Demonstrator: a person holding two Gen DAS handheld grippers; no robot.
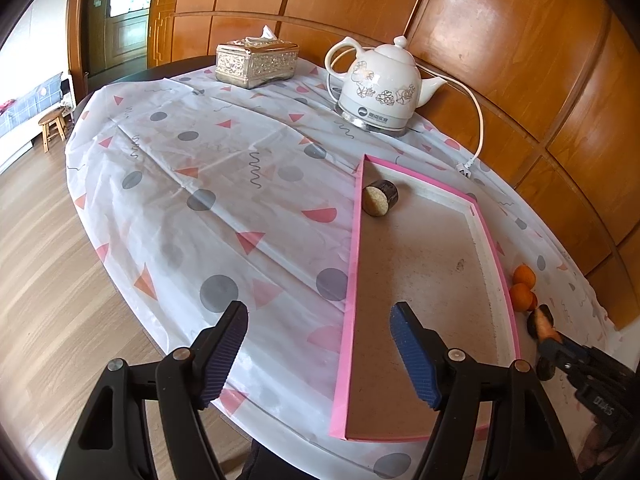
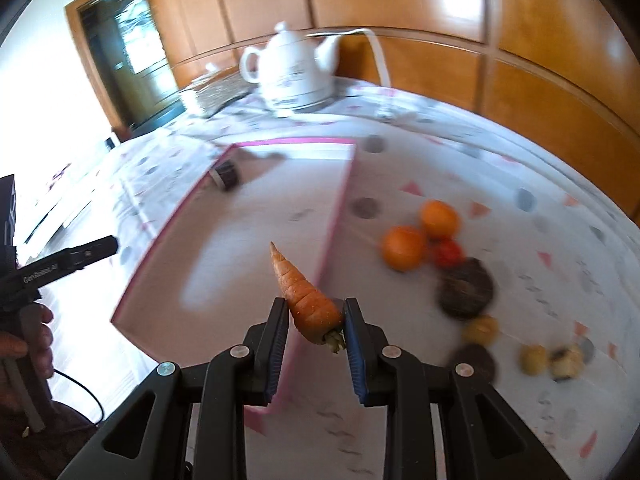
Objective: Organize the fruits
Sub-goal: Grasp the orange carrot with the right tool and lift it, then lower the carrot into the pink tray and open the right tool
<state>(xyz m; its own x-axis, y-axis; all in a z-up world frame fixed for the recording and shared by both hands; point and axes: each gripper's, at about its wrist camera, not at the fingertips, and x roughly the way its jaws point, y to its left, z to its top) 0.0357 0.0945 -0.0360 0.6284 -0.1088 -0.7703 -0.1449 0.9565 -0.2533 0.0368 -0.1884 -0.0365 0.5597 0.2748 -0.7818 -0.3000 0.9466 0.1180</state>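
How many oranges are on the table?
2: one orange near the pink tray's right edge, the other orange touching it just behind. More could be hidden.

Motion smears the right wrist view: the small yellowish pieces (image 2: 534, 358) at the right cannot be identified. In the left wrist view, the tray rim (image 1: 507, 280) half hides the oranges (image 1: 523, 290).

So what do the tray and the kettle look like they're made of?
Tray: probably fibreboard or cardboard, with a matte brown, speckled floor, a white foam-like inner lip and a pink taped rim. Kettle: looks like glazed ceramic, glossy white with printed flowers, on a shiny metal-looking base.
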